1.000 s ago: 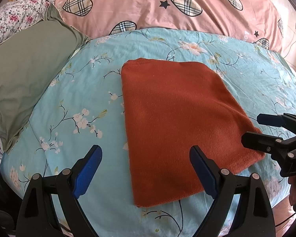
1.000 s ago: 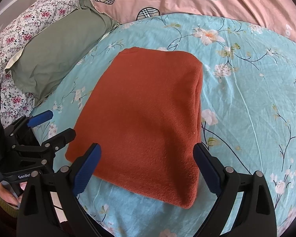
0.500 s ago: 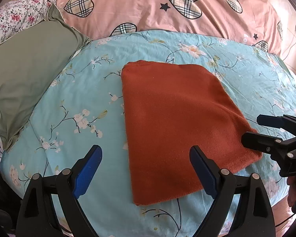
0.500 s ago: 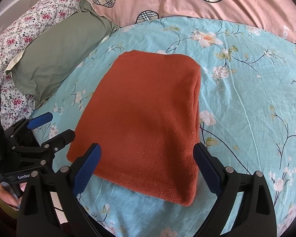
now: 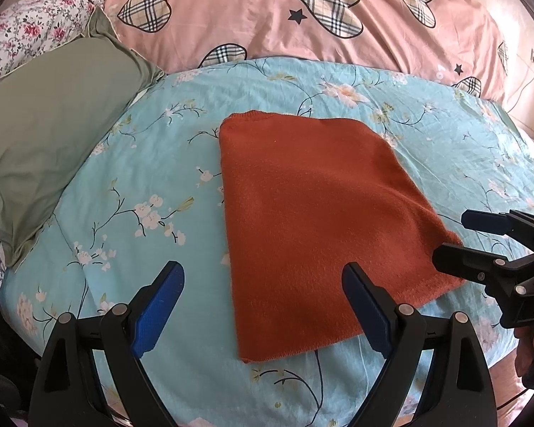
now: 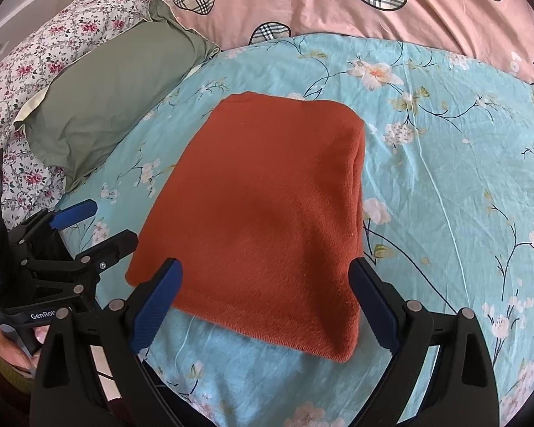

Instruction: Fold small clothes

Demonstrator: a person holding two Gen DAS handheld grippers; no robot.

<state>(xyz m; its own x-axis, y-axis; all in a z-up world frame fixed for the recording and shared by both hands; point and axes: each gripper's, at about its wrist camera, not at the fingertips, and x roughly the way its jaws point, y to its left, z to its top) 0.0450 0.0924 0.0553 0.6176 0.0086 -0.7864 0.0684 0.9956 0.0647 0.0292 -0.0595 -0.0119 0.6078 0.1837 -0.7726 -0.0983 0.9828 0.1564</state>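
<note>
Cloth: the rust-orange cloth (image 5: 317, 227) is lying folded into a neat rectangle on the bed (image 5: 153, 163), doubled edge showing on its right.
Left tongs (image 5: 263, 306): hanging wide open, gripping nothing.
Right tongs (image 6: 267, 302): gaping too, empty.
Progress: folding is looking finished; perhaps only tidying is remaining.
Surroundings: a green pillow (image 5: 42, 135) is sitting beside it.

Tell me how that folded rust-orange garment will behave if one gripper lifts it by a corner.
The rust-orange garment looks like soft, fuzzy knit, so it would likely droop rather than hold flat. Its stacked layers, visible along the folded edge, would probably fall open. It seems light and unlikely to slide on the floral sheet.
</note>
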